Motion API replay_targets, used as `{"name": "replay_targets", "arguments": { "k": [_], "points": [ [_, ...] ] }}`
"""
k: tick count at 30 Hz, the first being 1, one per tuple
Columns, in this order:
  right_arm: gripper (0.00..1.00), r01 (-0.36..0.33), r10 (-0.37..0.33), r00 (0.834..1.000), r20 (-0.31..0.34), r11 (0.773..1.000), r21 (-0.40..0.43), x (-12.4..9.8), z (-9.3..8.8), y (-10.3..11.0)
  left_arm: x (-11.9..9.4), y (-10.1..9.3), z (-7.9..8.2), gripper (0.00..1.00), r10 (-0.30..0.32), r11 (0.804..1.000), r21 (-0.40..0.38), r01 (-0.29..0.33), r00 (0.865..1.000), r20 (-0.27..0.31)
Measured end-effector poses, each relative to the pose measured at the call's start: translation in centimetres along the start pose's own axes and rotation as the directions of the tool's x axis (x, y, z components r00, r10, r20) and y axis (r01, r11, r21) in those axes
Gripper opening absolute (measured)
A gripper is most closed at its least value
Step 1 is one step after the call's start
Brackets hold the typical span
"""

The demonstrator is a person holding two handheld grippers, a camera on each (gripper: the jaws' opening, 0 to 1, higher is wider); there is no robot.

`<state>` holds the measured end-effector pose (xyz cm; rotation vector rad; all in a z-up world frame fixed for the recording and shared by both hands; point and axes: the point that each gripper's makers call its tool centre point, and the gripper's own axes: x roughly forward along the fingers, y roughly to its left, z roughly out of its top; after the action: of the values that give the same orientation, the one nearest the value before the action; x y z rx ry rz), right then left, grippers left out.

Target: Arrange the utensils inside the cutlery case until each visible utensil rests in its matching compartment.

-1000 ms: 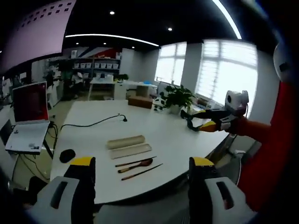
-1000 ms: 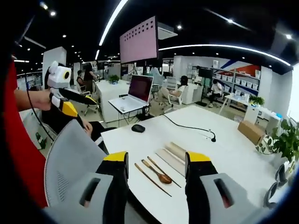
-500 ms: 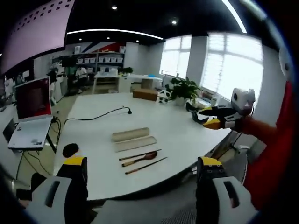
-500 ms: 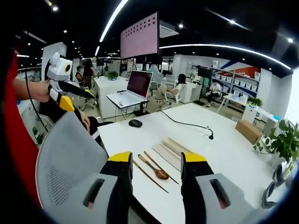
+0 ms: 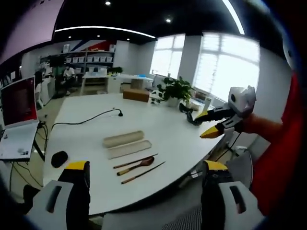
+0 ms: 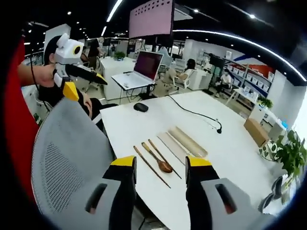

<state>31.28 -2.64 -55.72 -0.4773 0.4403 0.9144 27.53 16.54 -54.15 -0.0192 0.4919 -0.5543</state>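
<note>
Hovering above the white tabletop [image 5: 158,129], both tools empty with jaws apart.
Left tool [image 5: 144,191] and right tool [image 6: 156,184] nearer than before; spoon [image 6: 159,160] and chopsticks [image 6: 150,166] beside cutlery case [image 6: 181,143], outside it.

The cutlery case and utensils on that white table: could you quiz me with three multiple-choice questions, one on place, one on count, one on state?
1. Where do the utensils lie?
A. on the table beside the case
B. inside the case
C. on the laptop

2. How many utensils?
A. one
B. three
C. six

3. The cutlery case is:
A. open in two halves
B. shut
C. held in a gripper

Answers: 1 A, they rest on the table; 2 B, a spoon between two sticks; 3 A, lid and tray lie side by side.
</note>
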Motion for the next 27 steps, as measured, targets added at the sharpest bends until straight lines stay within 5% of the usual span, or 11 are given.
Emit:
{"name": "replay_targets", "arguments": {
  "k": [5,8,15,27],
  "points": [
    [0.38,0.007,-0.007,1.0,0.024,1.0,0.03,-0.3,0.5,-0.6,-0.1,0.4,0.0,0.99,0.003,1.0,-0.007,-0.003,1.0,0.002],
    [0.24,0.001,-0.002,1.0,0.012,1.0,0.017,-0.1,0.8,-0.6,-0.2,0.1,0.7,0.97,0.012,1.0,-0.002,-0.012,1.0,0.025],
    [0.26,0.004,-0.002,1.0,0.026,0.999,-0.053,0.6,1.9,-0.7,0.2,-0.1,0.6,0.96,0.013,1.0,-0.009,-0.013,1.0,0.028],
    [0.24,-0.02,0.021,0.999,0.038,0.999,-0.028,2.3,2.5,-0.1,0.1,-0.9,0.8,0.97,-0.013,1.0,-0.003,0.013,0.999,0.035]
  ]
}}
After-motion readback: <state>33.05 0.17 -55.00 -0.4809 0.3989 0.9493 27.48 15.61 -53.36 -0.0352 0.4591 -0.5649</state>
